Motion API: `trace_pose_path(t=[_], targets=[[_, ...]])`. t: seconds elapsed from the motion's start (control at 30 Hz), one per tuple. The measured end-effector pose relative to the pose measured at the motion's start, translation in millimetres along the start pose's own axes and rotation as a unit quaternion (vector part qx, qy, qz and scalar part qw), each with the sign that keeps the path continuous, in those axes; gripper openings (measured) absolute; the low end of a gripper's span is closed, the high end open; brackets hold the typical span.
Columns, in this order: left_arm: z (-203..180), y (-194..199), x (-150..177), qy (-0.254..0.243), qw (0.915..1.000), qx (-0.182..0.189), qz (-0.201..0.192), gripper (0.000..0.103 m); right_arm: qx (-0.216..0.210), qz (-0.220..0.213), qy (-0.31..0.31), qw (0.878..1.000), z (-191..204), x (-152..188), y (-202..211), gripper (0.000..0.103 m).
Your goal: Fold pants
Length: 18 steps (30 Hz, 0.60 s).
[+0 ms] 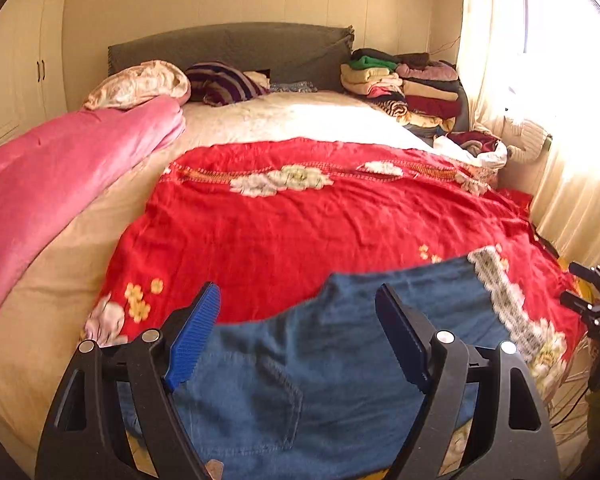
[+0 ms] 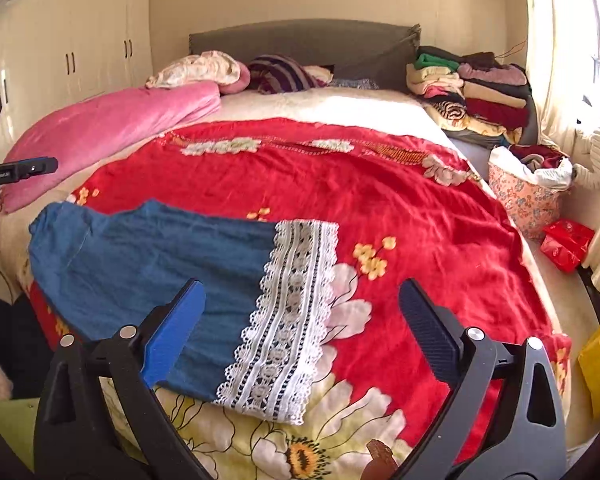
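Right wrist view shows the denim pants [image 2: 152, 264] lying flat near the bed's [image 2: 340, 108] foot edge on the red floral blanket [image 2: 380, 200], lace cuff [image 2: 288, 320] toward its right side; they look partly folded, with more to do. My right gripper [image 2: 302, 334] and left gripper [image 1: 298, 334] gape wide, holding nothing. I can read no writing
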<state>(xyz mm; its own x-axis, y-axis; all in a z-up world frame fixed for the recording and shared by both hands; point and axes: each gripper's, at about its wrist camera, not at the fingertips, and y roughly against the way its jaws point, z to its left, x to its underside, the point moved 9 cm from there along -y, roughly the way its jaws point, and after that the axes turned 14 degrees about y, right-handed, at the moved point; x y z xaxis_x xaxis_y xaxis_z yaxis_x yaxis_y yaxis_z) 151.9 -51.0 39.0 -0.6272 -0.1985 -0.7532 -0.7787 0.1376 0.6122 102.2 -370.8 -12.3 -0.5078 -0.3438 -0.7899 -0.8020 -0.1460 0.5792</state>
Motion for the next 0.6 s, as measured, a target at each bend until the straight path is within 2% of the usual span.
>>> trace_pose_path(t=[0.07,0.1,0.13,0.33,0.6], targets=[[-11,-2,-11,-0.001,1.0,0.007,-0.002,0.079,0.007,-0.006,0.002,1.0,-5,-5,5,0.093],[-15,-3,-14,-0.002,1.0,0.008,-0.003,0.093,0.011,-0.009,0.002,1.0,-7,-6,7,0.093],[-21,-4,-18,-0.005,0.9999,0.009,-0.007,0.098,0.014,-0.011,0.001,1.0,-8,-7,10,0.093],[-56,-18,-25,-0.02,0.9994,0.029,-0.003,0.098,0.023,-0.013,-0.007,1.0,-17,-7,12,0.094],[-106,-50,-6,-0.047,0.9953,0.081,0.027,0.098,0.016,0.003,-0.016,1.0,-16,9,6,0.094]])
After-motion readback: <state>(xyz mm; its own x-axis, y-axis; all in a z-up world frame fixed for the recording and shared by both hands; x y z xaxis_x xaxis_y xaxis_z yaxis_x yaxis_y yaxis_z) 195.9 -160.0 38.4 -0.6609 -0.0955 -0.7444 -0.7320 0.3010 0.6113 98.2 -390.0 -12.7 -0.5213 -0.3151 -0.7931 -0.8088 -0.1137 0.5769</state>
